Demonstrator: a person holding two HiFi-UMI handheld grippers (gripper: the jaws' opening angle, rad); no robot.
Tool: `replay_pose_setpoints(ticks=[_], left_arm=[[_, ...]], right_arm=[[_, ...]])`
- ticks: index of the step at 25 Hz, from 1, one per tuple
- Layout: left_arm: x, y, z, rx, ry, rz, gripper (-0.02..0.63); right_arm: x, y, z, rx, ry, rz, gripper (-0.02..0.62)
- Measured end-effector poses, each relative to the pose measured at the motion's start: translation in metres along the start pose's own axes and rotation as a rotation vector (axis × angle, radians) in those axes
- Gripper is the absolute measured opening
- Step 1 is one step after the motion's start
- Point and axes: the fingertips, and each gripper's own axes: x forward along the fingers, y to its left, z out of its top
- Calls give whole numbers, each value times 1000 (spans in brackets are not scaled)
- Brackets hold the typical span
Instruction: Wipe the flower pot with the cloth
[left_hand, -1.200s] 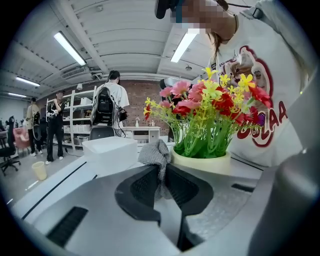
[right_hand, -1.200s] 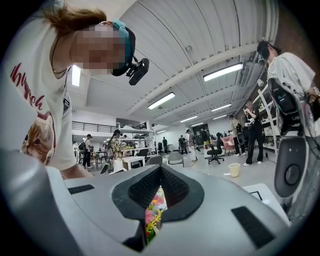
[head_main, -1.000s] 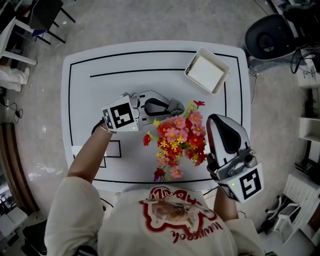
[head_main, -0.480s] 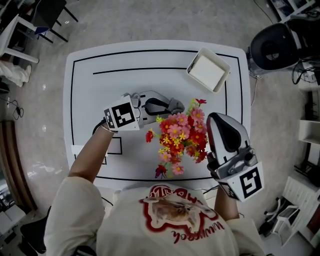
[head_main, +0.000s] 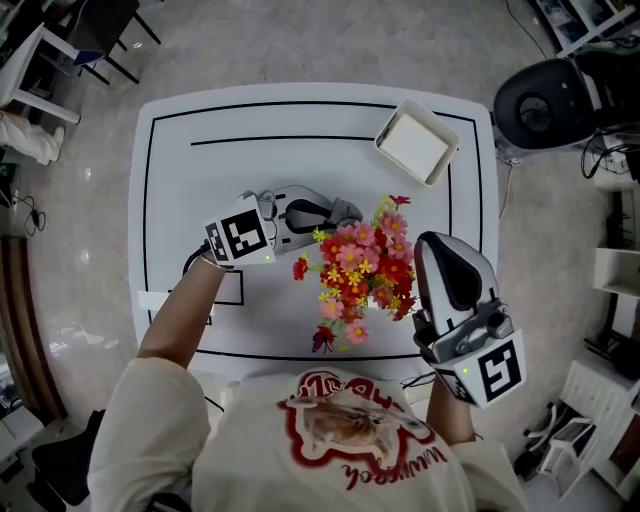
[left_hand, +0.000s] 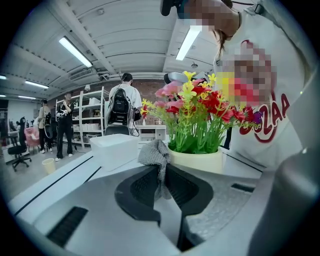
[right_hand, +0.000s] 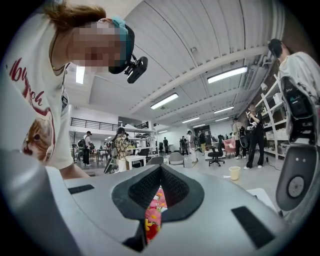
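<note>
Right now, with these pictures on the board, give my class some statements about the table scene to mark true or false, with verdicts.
1. The left gripper has a grey cloth pinched in its jaws. True.
2. The flowers in the flower pot are all white. False: they are red, pink and yellow.
3. The right gripper has its jaws wide open. False: they are shut, with nothing gripped.
4. The white tray stands near a far corner of the table. True.
5. The flower pot lies tipped on its side. False: it stands upright.
</note>
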Motion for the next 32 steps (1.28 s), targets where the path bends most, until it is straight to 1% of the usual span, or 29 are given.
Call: replay_pose_setpoints(ticks=[5,10,13,18,32], left_arm=[[-7,-5,1,-20,-12,44,43],[-11,-8,-3,-25,10,86,43],[-14,-12,-4,-42,9,104,43],[-17,-19,-4,-66,2,144,43],[-23,-39,-10,-116,20,227,43]], right_arm=[[-6,5,0,-25,6,6,-2],[-11,8,0,-39,8,17,-2],[-14,11,1,-38,9,28,-2],[-16,15,4,-40,5,55,-2],[-17,21,12,-40,-12,134,-2]])
